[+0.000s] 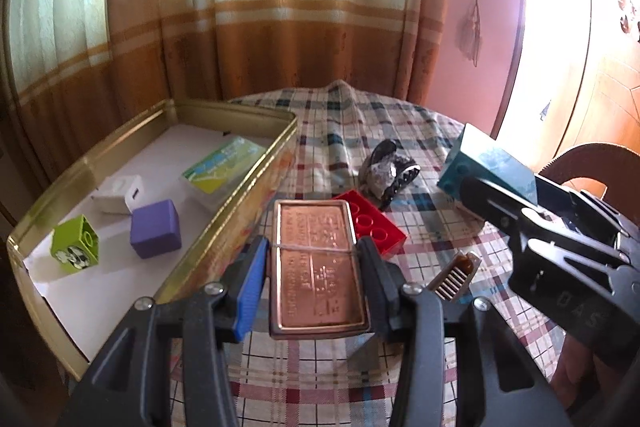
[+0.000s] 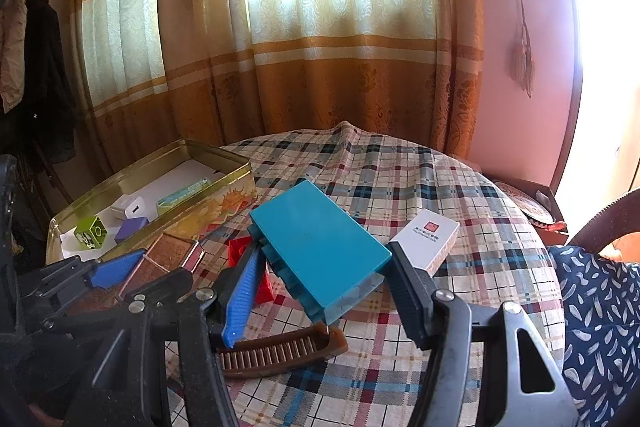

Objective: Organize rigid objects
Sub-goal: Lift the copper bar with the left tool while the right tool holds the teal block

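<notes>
My left gripper [image 1: 314, 275] is shut on a copper-coloured metal case [image 1: 316, 267] and holds it above the checked tablecloth, just right of the gold tin [image 1: 240, 187]. The tin holds a green block [image 1: 74, 243], a purple cube [image 1: 156, 229], a white charger [image 1: 120, 193] and a green-and-white card box [image 1: 222, 167]. My right gripper [image 2: 320, 287] is shut on a teal flat box [image 2: 316, 247], tilted above the table. The left gripper shows in the right wrist view at the lower left [image 2: 120, 267].
A red brick [image 1: 370, 223], a black-and-silver hair clip [image 1: 388, 171] and a brown comb [image 2: 280, 351] lie on the cloth. A white card box [image 2: 428, 235] lies to the right. A chair back [image 2: 608, 215] stands at the table's right edge.
</notes>
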